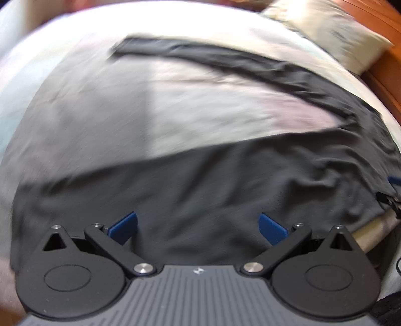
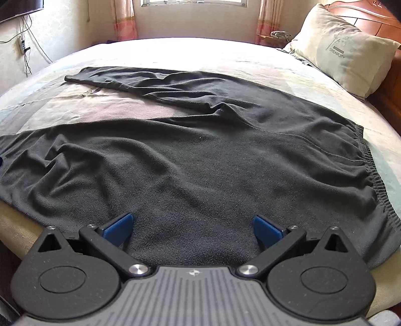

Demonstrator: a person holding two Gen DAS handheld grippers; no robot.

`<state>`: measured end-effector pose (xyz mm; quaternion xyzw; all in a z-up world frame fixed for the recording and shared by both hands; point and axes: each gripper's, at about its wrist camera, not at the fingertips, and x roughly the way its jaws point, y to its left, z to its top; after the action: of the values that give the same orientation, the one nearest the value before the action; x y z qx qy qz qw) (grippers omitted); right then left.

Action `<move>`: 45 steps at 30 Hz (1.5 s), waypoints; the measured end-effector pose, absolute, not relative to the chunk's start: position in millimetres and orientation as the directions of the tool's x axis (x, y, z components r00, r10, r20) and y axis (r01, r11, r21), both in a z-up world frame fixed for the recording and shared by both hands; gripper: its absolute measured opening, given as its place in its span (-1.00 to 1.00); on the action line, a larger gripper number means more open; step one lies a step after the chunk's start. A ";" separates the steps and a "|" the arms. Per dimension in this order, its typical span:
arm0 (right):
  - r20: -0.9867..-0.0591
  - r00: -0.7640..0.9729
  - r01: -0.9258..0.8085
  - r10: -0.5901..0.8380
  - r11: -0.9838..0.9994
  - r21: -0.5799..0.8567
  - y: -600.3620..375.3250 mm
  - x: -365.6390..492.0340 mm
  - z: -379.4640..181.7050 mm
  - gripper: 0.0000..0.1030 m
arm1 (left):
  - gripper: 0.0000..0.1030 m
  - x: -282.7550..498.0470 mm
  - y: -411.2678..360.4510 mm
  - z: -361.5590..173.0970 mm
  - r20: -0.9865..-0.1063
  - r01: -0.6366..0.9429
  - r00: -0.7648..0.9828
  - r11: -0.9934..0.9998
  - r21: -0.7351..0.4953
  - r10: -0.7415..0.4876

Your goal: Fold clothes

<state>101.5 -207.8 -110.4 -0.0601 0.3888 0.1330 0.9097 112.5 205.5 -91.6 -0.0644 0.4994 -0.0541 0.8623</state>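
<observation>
A pair of dark grey fleece trousers (image 2: pixel 200 160) lies spread flat on the bed, waistband at the right, one leg near me and the other leg (image 2: pixel 130 80) stretching to the far left. My right gripper (image 2: pixel 193 229) is open and empty just above the near leg at the bed's front edge. My left gripper (image 1: pixel 198 229) is open and empty over the near leg of the same trousers (image 1: pixel 225 180); this view is blurred. The other gripper's blue tip (image 1: pixel 394 180) shows at the right edge.
The trousers lie on a pale bedsheet (image 2: pixel 175 52). A beige pillow (image 2: pixel 345 47) leans on the wooden headboard (image 2: pixel 386 22) at the far right. A window and curtains stand behind the bed. Cables hang on the left wall (image 2: pixel 22 45).
</observation>
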 end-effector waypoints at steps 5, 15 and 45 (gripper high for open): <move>-0.749 0.637 -0.282 0.183 0.959 -0.005 -206.7 104.8 -107.7 1.00 | 0.99 113.4 248.8 -85.6 -0.873 -0.039 0.485 0.996 -0.082 -0.053; -0.768 0.562 -0.406 0.307 0.911 0.067 -179.0 99.5 -73.4 1.00 | 0.99 124.6 301.3 -93.1 -0.827 -0.137 0.547 0.961 -0.241 -0.129; -0.838 0.456 -0.511 0.299 0.859 0.028 -118.9 94.7 -85.9 1.00 | 0.99 70.2 237.1 -88.8 -0.827 -0.048 0.545 0.979 -0.199 -0.141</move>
<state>94.7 -118.9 -85.9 -0.1147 0.4632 0.2394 0.8455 70.2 237.1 -88.8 -0.0993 0.4763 -0.0265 0.8732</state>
